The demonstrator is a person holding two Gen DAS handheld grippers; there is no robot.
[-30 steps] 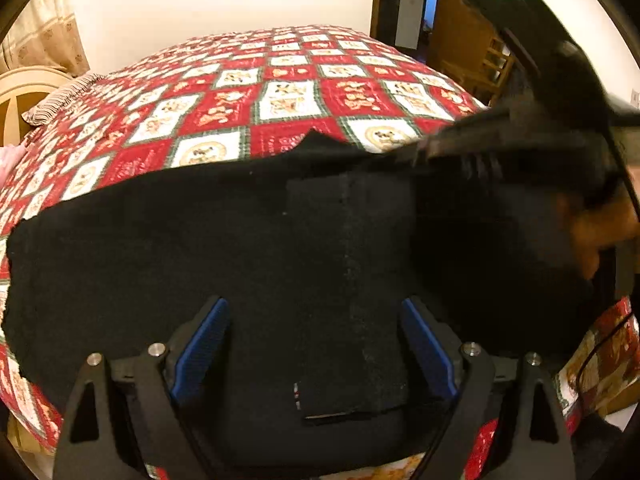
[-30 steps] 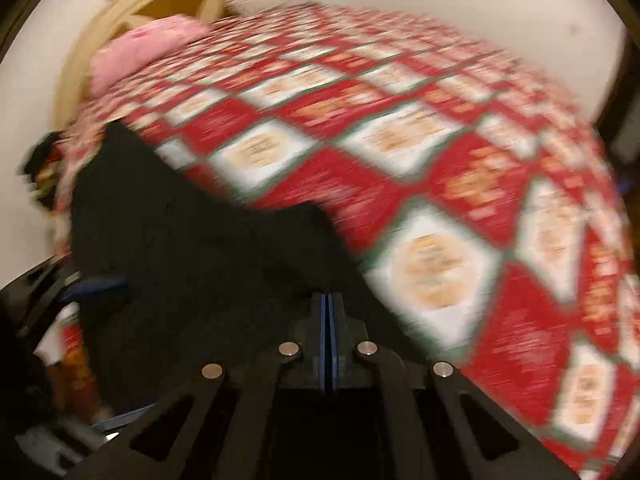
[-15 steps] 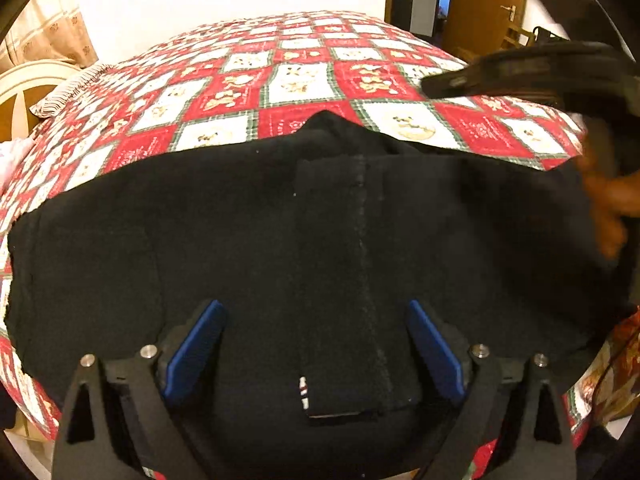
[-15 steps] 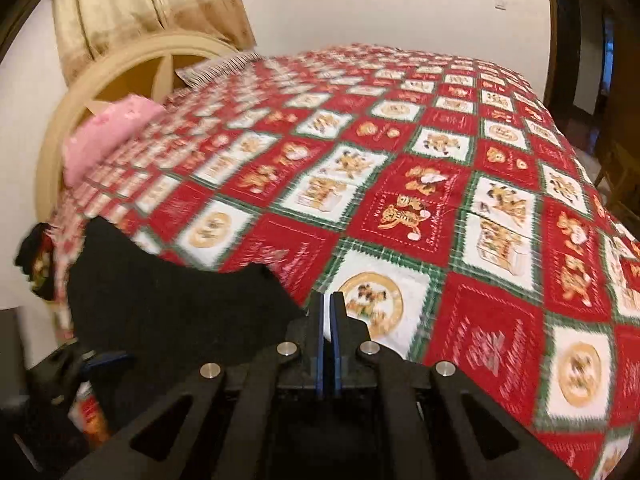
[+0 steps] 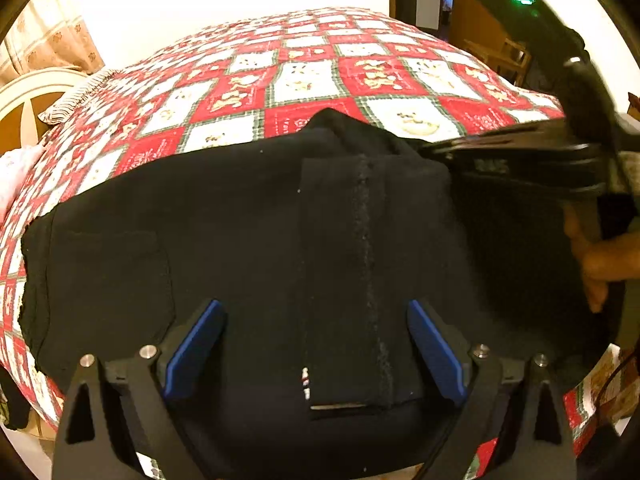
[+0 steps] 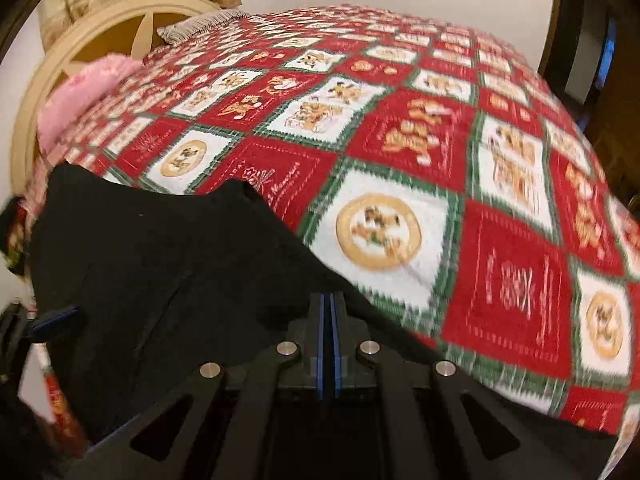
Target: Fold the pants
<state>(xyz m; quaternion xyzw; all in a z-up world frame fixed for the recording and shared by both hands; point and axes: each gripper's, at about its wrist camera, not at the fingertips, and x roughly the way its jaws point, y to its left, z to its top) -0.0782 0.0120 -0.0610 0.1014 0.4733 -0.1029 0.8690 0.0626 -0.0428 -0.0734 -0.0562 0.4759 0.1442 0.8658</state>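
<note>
Black pants (image 5: 240, 240) lie spread flat across the near edge of a bed, the waistband toward me and a small striped tag near the fly seam. My left gripper (image 5: 314, 346) hangs just over the waist area, open wide, its blue pads either side of the seam with no cloth pinched. My right gripper (image 6: 328, 306) is shut, pads together, low over the pants' (image 6: 160, 260) right edge where it meets the quilt; I see no cloth between them. In the left wrist view the right gripper (image 5: 520, 160) reaches in from the right, a person's hand (image 5: 600, 260) behind it.
A red, white and green patchwork quilt (image 6: 440, 140) covers the bed. A cream curved headboard (image 6: 100, 40), a pink pillow (image 6: 80, 96) and a striped pillow (image 6: 200, 24) sit at the far left. A doorway (image 5: 444, 0) and wooden chair (image 5: 504, 56) stand beyond the bed.
The right gripper, shut throughout, lifted off the pants toward the quilt, then dropped back low over their right edge. The left gripper stayed put, its jaws a little wider.
</note>
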